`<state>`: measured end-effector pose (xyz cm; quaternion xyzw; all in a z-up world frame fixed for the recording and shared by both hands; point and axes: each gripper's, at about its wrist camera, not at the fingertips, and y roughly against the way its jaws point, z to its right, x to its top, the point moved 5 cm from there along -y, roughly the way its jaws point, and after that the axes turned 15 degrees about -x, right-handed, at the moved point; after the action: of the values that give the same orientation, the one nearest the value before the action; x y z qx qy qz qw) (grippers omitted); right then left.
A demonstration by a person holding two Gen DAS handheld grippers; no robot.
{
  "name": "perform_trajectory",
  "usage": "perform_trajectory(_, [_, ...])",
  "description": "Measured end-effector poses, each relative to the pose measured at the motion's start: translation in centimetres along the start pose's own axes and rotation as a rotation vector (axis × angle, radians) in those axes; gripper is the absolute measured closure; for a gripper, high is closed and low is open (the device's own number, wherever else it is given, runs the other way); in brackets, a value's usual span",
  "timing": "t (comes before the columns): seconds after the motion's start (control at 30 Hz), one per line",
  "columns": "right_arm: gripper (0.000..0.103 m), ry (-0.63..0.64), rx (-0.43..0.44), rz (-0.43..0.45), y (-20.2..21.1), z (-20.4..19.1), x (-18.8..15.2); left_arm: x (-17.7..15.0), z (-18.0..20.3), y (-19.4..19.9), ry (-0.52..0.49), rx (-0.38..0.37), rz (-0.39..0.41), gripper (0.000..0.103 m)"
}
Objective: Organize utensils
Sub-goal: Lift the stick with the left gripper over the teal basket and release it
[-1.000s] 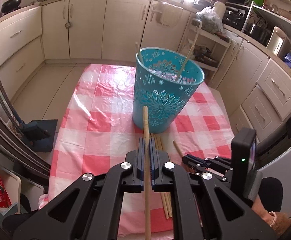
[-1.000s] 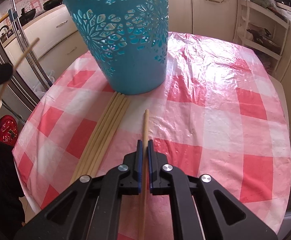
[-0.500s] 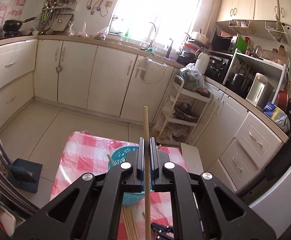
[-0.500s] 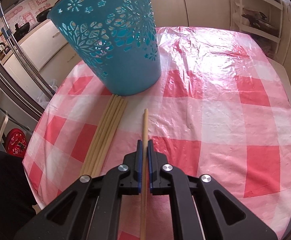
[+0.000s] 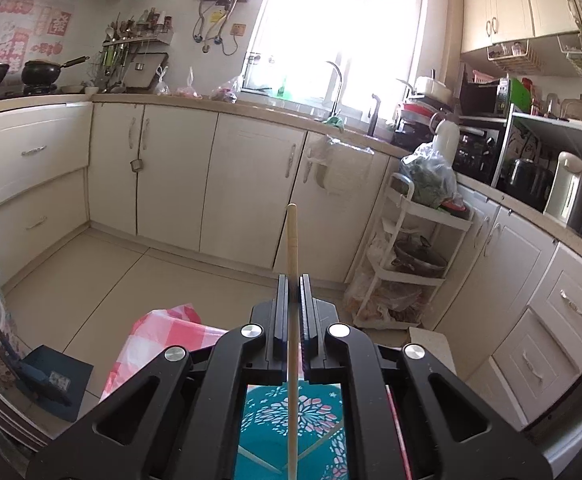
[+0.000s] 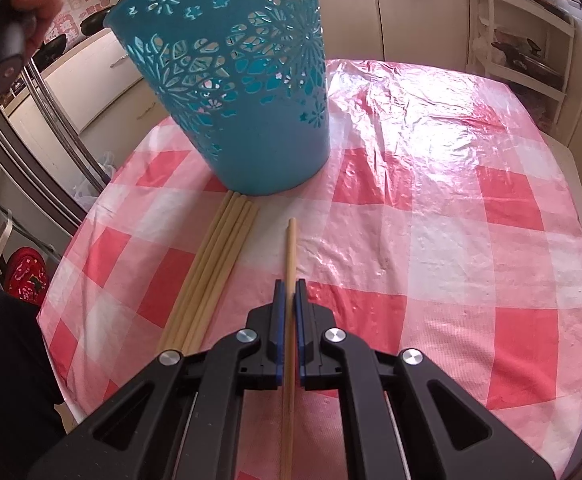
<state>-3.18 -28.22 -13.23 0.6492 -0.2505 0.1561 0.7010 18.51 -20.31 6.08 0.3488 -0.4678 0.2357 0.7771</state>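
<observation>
My left gripper (image 5: 293,280) is shut on a wooden chopstick (image 5: 292,240) and holds it high above the teal cut-out basket (image 5: 291,420), whose inside shows below the jaws with chopsticks in it. My right gripper (image 6: 289,286) is shut on another wooden chopstick (image 6: 291,248) low over the red-checked tablecloth (image 6: 431,220). The basket (image 6: 243,88) stands just ahead of it. Several loose chopsticks (image 6: 211,272) lie side by side left of the right gripper, their tips touching the basket's base.
The person's hand on the left gripper's handle (image 6: 23,4) shows at the top left of the right wrist view. Kitchen cabinets (image 5: 171,176), a white trolley (image 5: 411,264) and a blue dustpan (image 5: 51,380) on the floor surround the table.
My left gripper rose and tilted up with its chopstick, from table level in front of the basket to above it. My right gripper shifted slightly, still holding its chopstick.
</observation>
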Motion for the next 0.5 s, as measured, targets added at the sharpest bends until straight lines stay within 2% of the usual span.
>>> perform_trajectory(0.17, [0.097, 0.005, 0.004, -0.002, -0.1, 0.0, 0.1, -3.5, -0.9, -1.6, -0.022, 0.033, -0.103, 0.098])
perform_trajectory(0.27, [0.097, 0.005, 0.006, -0.003, -0.1, 0.2, 0.1, -5.4, -1.2, -1.3, -0.043, 0.048, -0.167, 0.093])
perform_trajectory(0.3, [0.097, 0.007, 0.005, -0.003, -0.1, 0.1, 0.1, -5.9, -1.5, -1.0, -0.049, 0.057, -0.186, 0.087])
perform_trajectory(0.33, [0.097, 0.010, 0.002, -0.003, 0.0, 0.1, 0.1, -6.2, -1.7, -0.4, -0.057, 0.072, -0.198, 0.075])
perform_trajectory(0.37, [0.097, 0.013, -0.001, -0.002, 0.0, 0.1, 0.0, -6.4, -2.0, 0.3, -0.063, 0.084, -0.200, 0.070])
perform_trajectory(0.43, [0.097, 0.025, -0.011, 0.001, 0.0, -0.1, 0.0, -6.2, -2.5, 2.4, -0.076, 0.117, -0.187, 0.051])
perform_trajectory(0.5, [0.097, 0.036, -0.022, 0.007, 0.1, -0.2, -0.1, -5.7, -3.0, 4.7, -0.087, 0.139, -0.161, 0.044])
